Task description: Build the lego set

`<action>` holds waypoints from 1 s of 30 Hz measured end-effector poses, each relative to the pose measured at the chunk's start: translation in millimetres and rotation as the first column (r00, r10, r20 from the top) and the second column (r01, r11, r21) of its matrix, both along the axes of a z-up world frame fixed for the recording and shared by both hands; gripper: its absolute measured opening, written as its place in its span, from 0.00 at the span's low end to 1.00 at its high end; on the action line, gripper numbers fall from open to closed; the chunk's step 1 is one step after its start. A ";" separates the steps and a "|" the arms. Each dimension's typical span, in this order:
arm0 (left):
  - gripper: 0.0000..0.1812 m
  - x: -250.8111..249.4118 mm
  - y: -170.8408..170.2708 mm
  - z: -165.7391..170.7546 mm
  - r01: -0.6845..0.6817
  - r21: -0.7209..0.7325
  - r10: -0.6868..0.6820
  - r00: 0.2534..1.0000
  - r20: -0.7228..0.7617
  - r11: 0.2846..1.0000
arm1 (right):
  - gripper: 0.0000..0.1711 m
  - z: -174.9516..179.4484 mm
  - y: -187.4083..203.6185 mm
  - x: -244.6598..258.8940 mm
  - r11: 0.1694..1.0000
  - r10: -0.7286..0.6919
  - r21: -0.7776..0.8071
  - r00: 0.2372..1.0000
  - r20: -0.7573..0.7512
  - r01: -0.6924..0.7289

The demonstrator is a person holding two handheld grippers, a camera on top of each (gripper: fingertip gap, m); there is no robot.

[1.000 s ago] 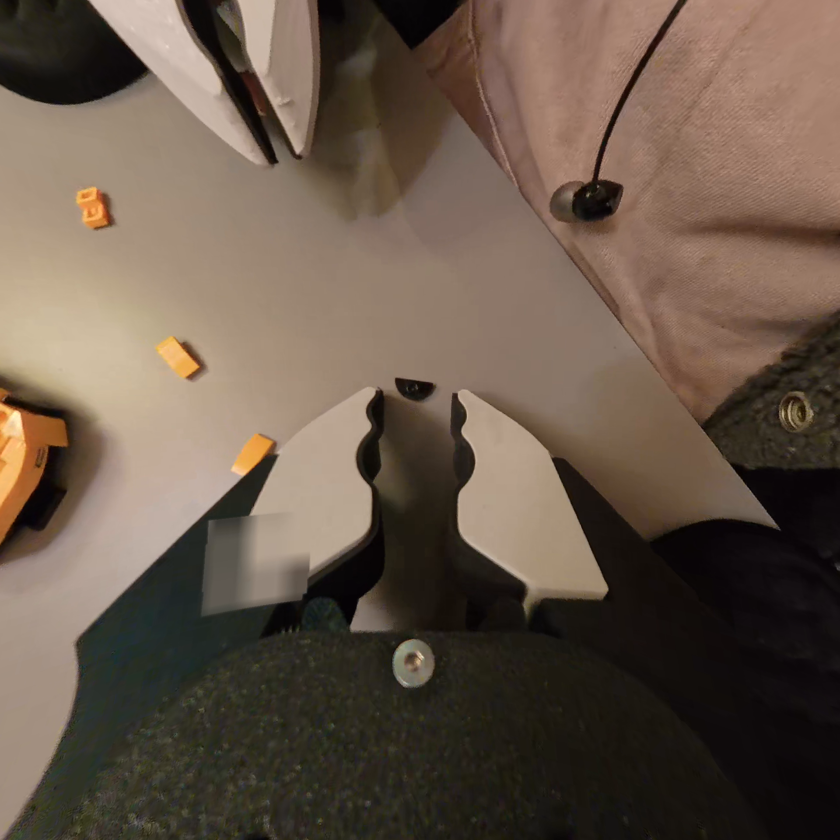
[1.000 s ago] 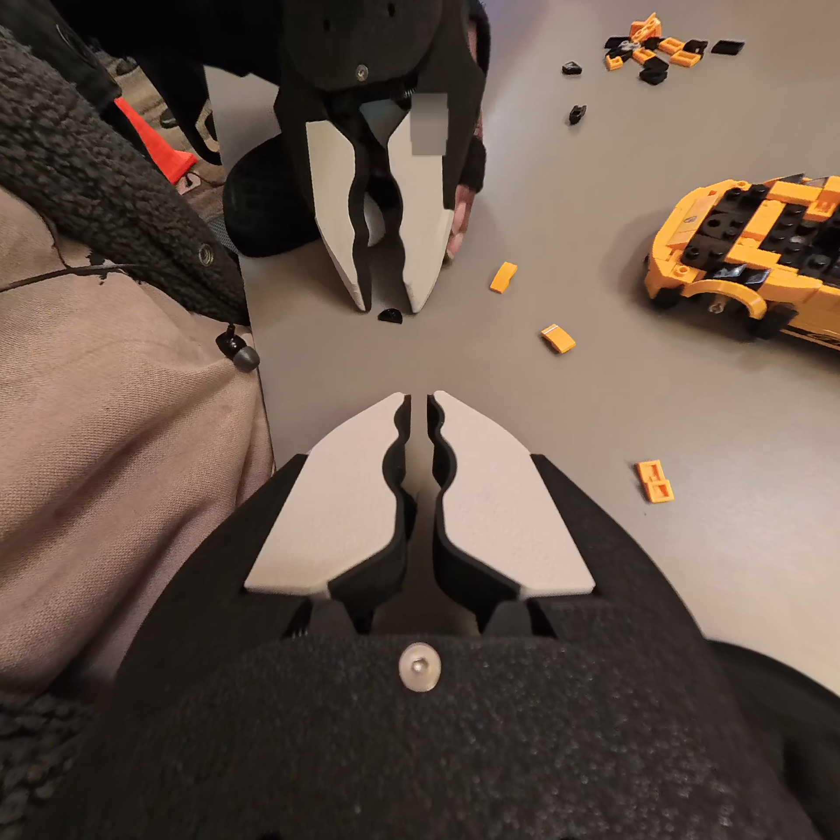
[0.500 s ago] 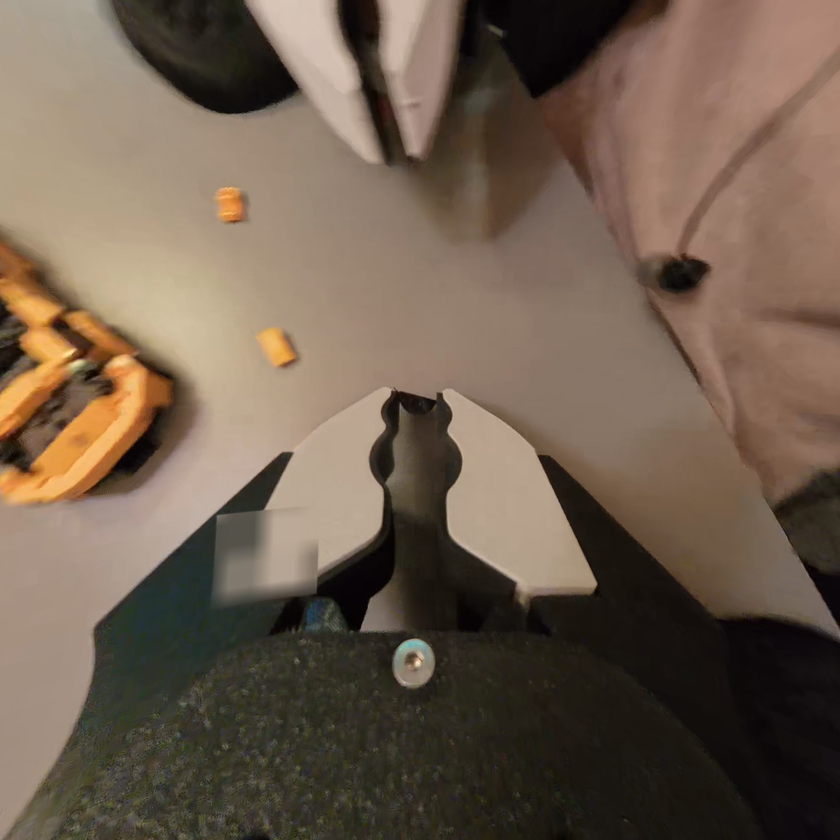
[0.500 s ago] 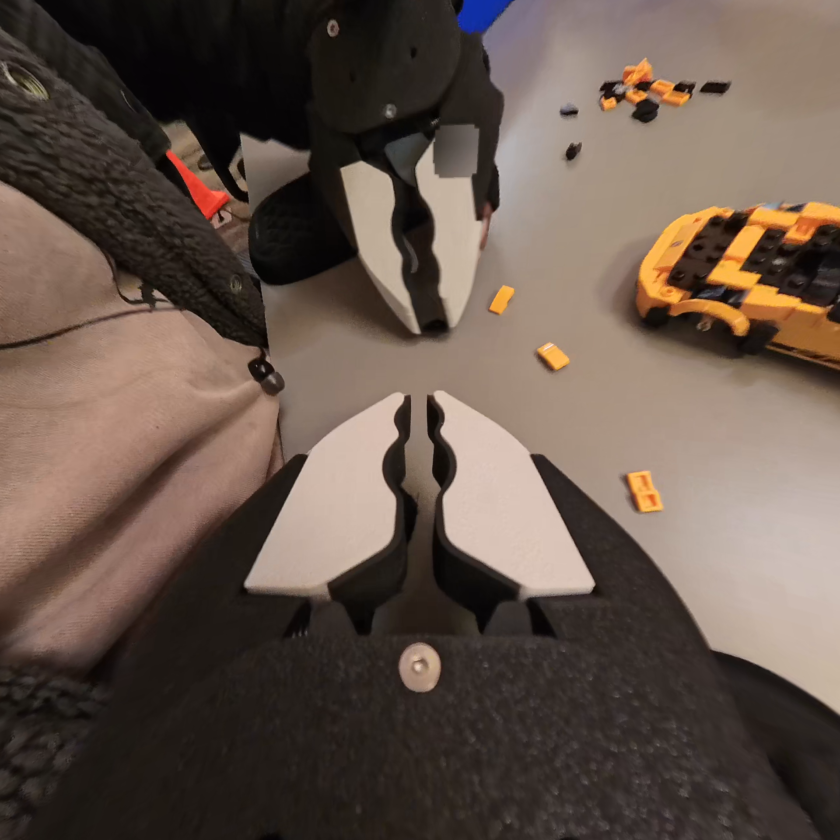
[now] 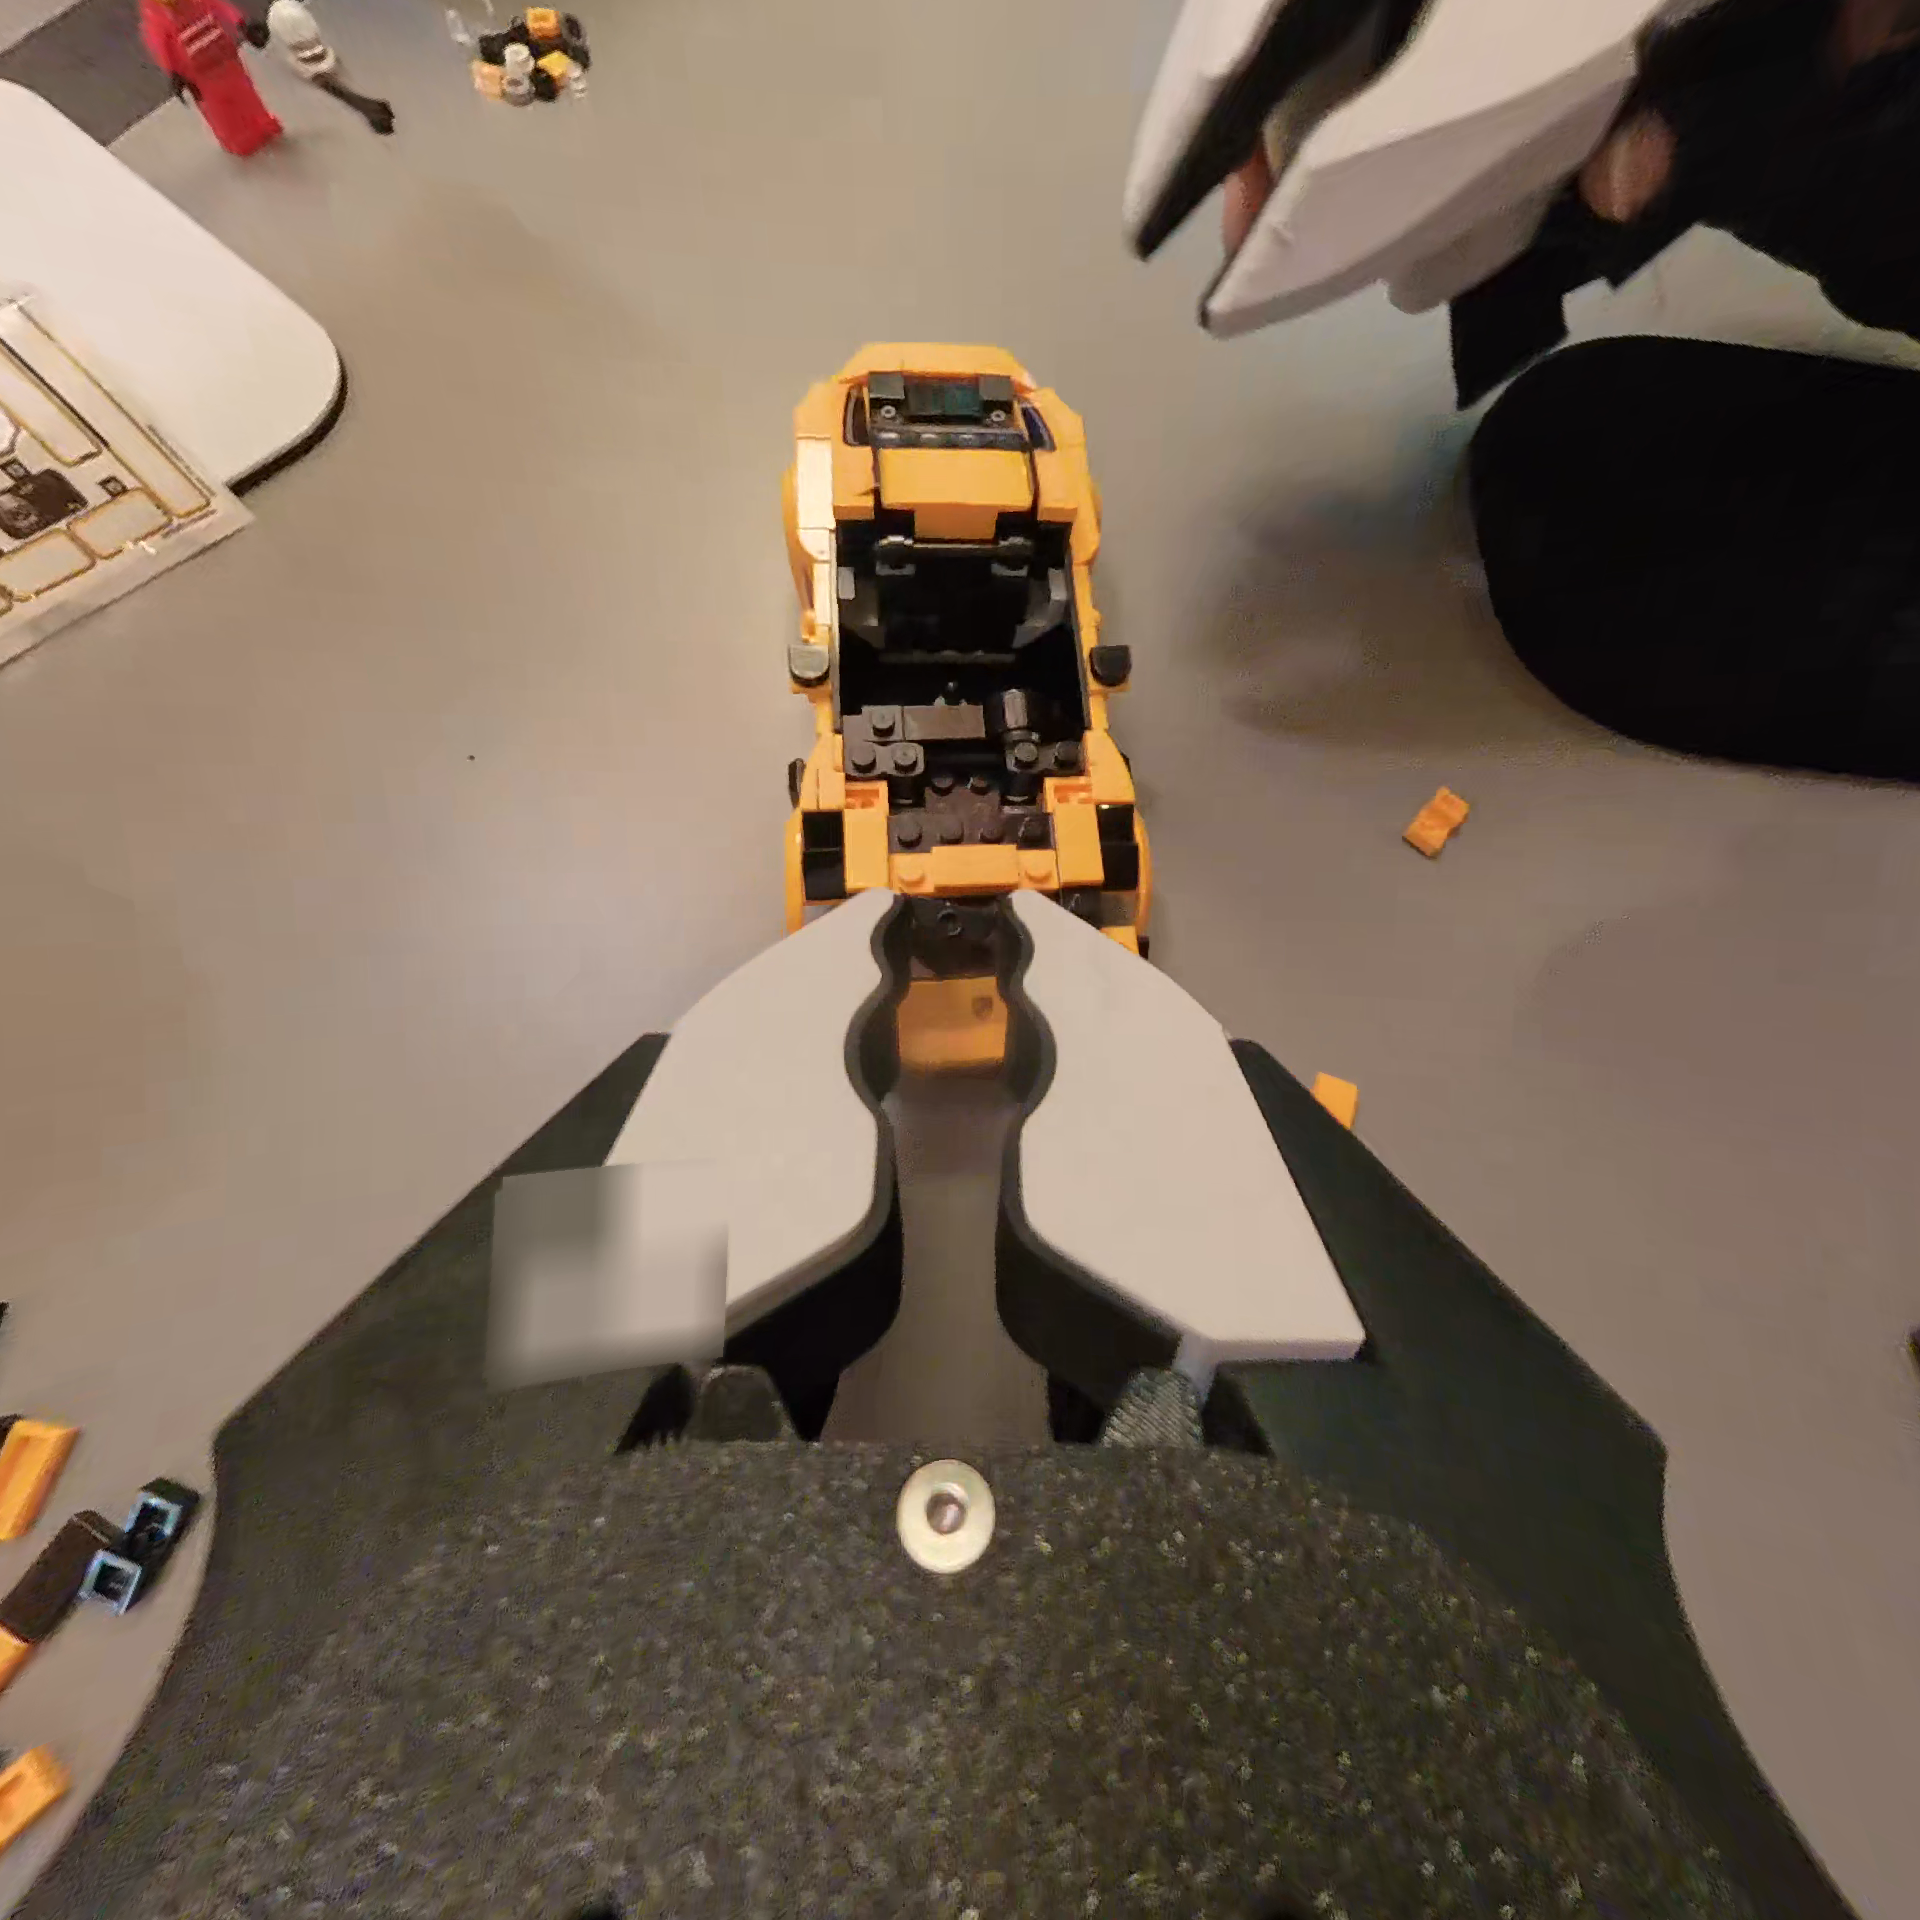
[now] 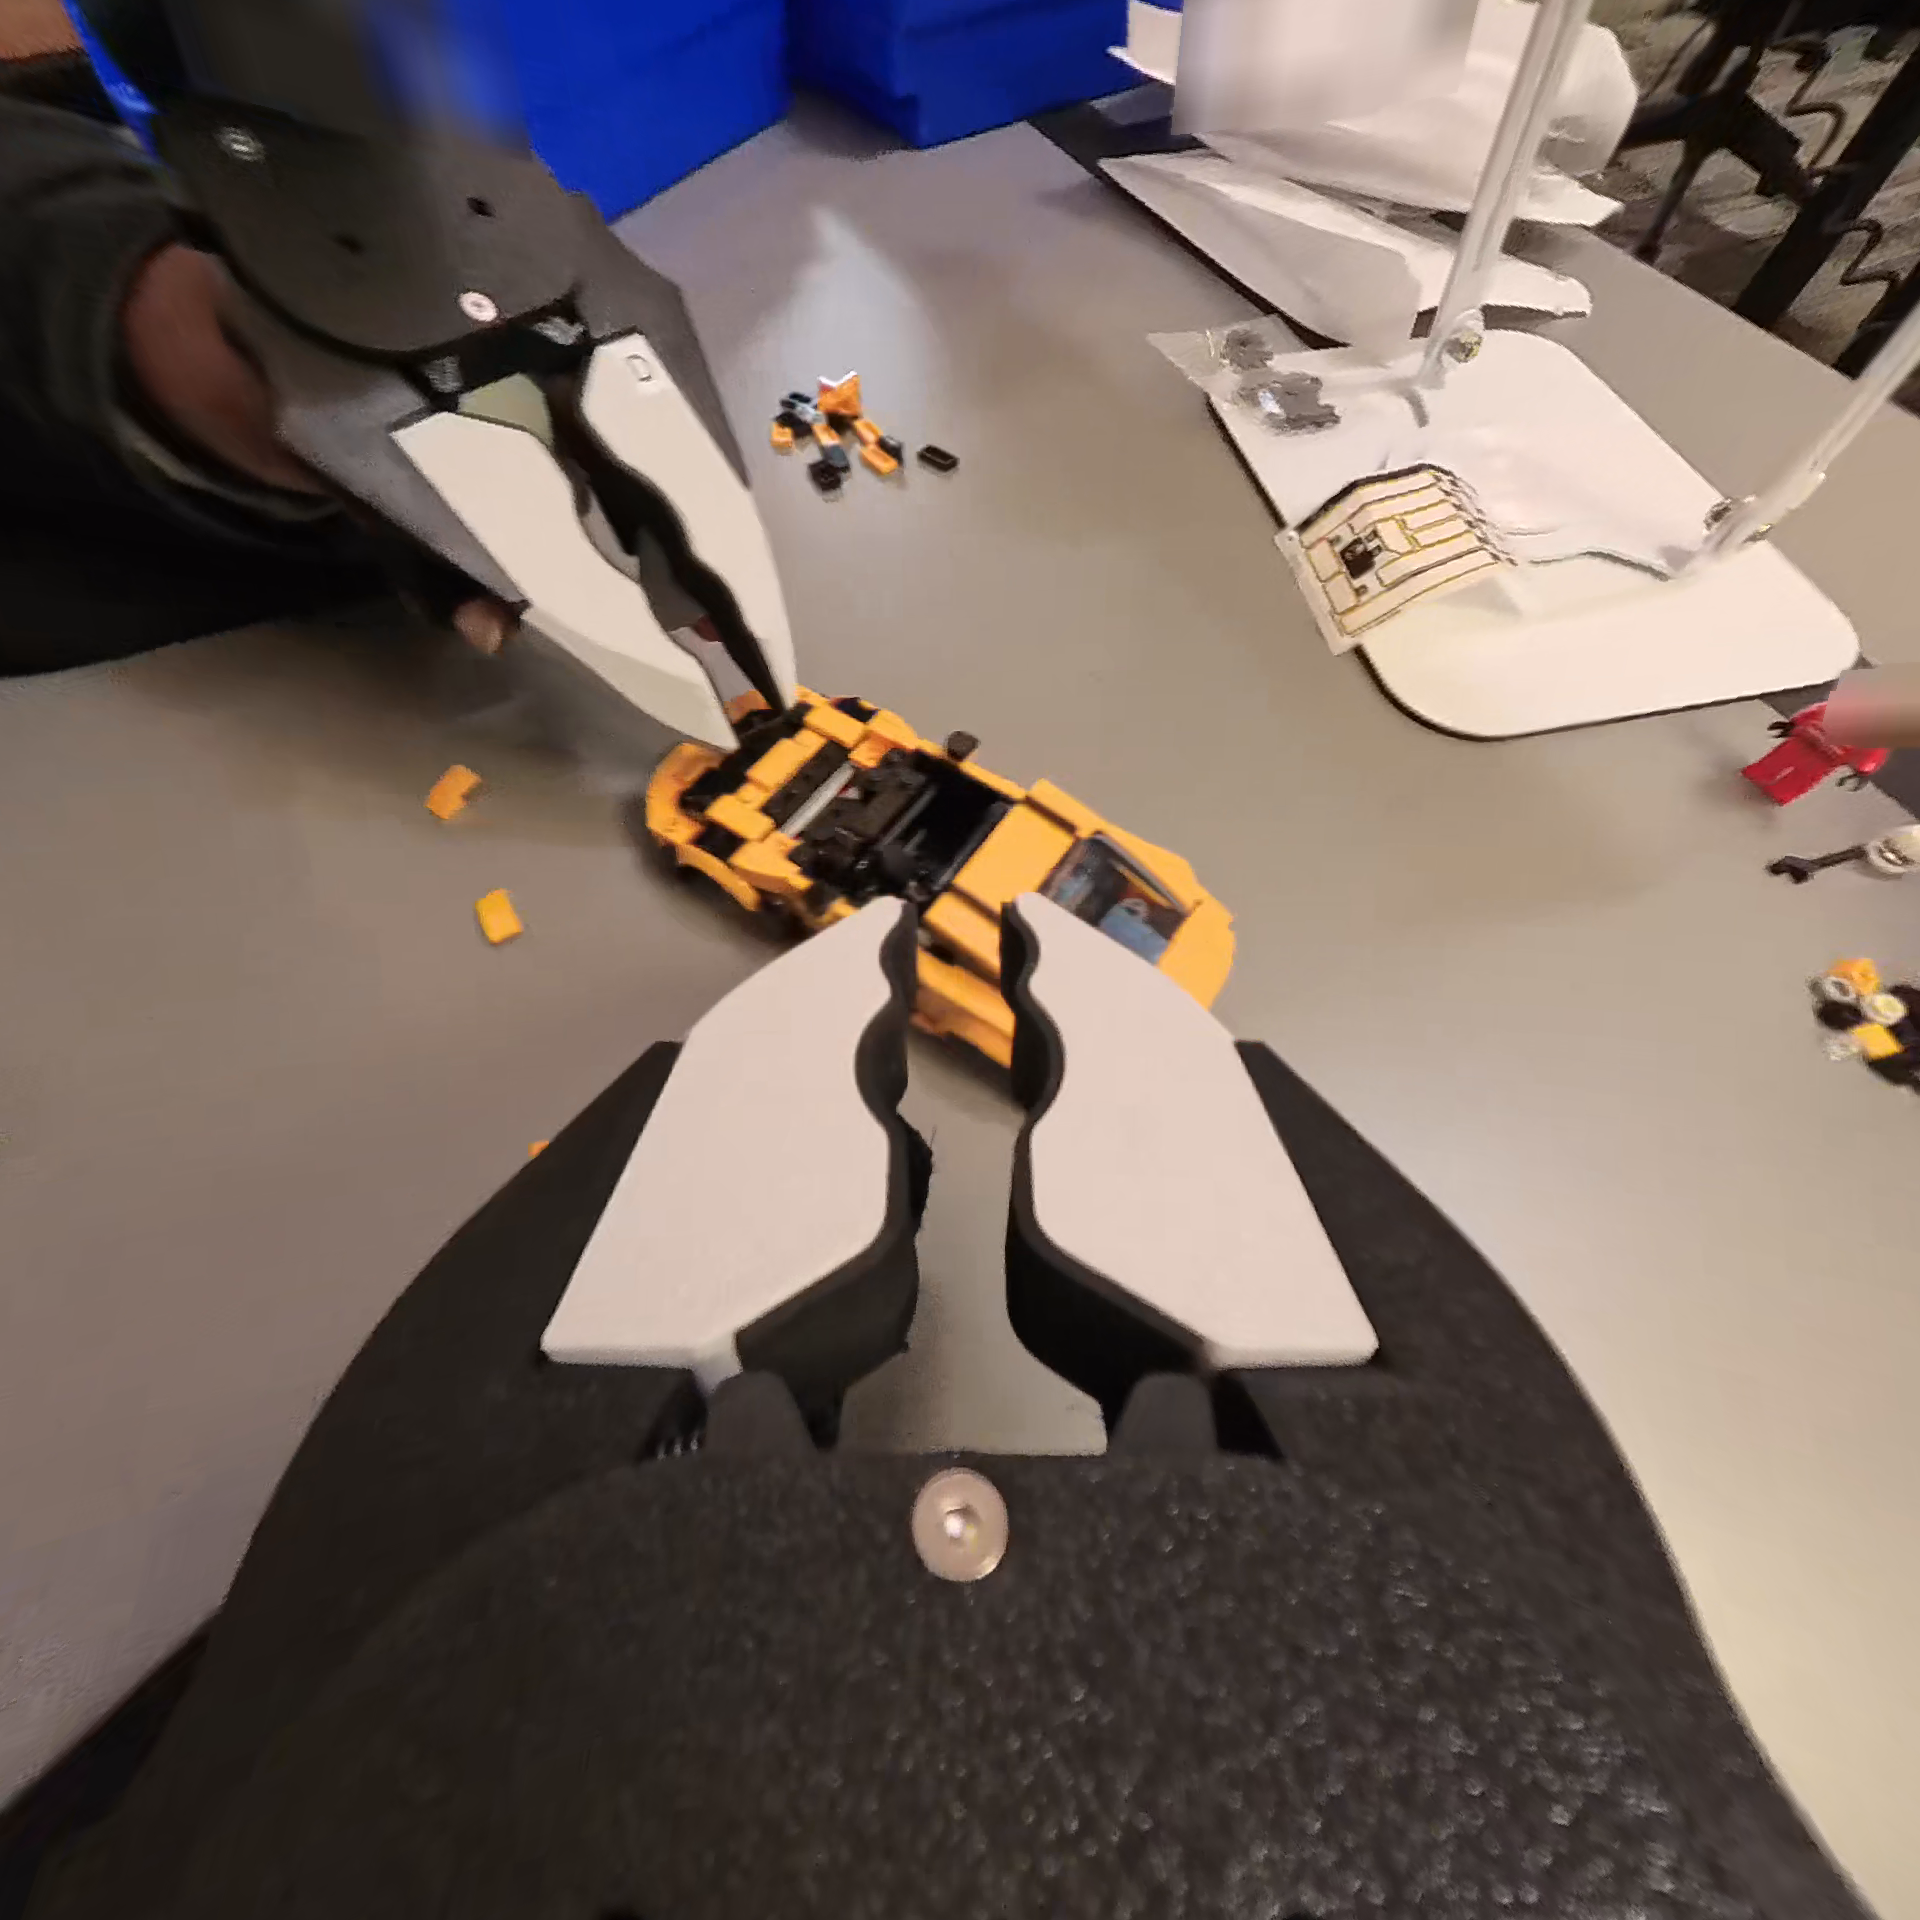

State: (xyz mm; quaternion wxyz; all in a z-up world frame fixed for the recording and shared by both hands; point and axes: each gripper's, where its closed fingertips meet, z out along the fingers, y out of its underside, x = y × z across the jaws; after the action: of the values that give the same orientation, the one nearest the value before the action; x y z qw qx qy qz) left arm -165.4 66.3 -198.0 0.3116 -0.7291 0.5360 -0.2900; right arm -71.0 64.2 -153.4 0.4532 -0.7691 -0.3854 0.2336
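Observation:
The orange and black lego car [image 5: 951, 488] stands on the grey table, its roof open. My left gripper [image 5: 953, 909] is shut on a small black piece [image 5: 951, 927] and holds it over the car's near end. In the right wrist view the left gripper [image 6: 753, 717] has its tips touching one end of the car [image 6: 1039, 842]. My right gripper [image 6: 956, 912] is slightly open and empty, above the car's side. It also shows at the top right of the left wrist view [image 5: 1174, 281].
Loose orange pieces [image 6: 453, 792] [image 6: 499, 916] [image 5: 1436, 821] lie beside the car. Small piles of pieces [image 6: 842, 431] [image 6: 1865, 1013] lie farther off. A white board [image 6: 1621, 644] holds an instruction sheet and a clear stand. A red figure [image 5: 223, 94] stands far left.
My left gripper shut on the black piece on the table and carried it to the car. My right gripper turned toward the car and its jaws parted a little.

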 end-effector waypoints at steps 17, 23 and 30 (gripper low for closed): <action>0.10 9.1 -1.6 -3.8 -0.066 0.028 0.065 0.997 0.041 0.997 | 0.08 -5.6 22.3 -5.1 0.998 0.071 0.006 0.995 -0.077 -0.070; 0.15 7.5 -4.8 3.9 -0.040 0.041 0.037 0.997 0.071 0.998 | 0.08 -3.9 21.0 -5.4 0.997 0.075 0.017 0.995 -0.066 -0.075; 0.07 -6.3 1.6 2.0 0.065 0.067 -0.065 0.998 -0.001 0.996 | 0.08 -7.8 28.3 9.5 0.999 0.037 -0.006 0.997 -0.073 -0.037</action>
State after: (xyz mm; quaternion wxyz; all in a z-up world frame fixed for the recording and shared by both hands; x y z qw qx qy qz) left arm -171.7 68.0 -196.0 0.3267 -0.7001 0.5688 -0.2821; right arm -61.5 92.5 -161.3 0.4597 -0.7545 -0.3820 0.2712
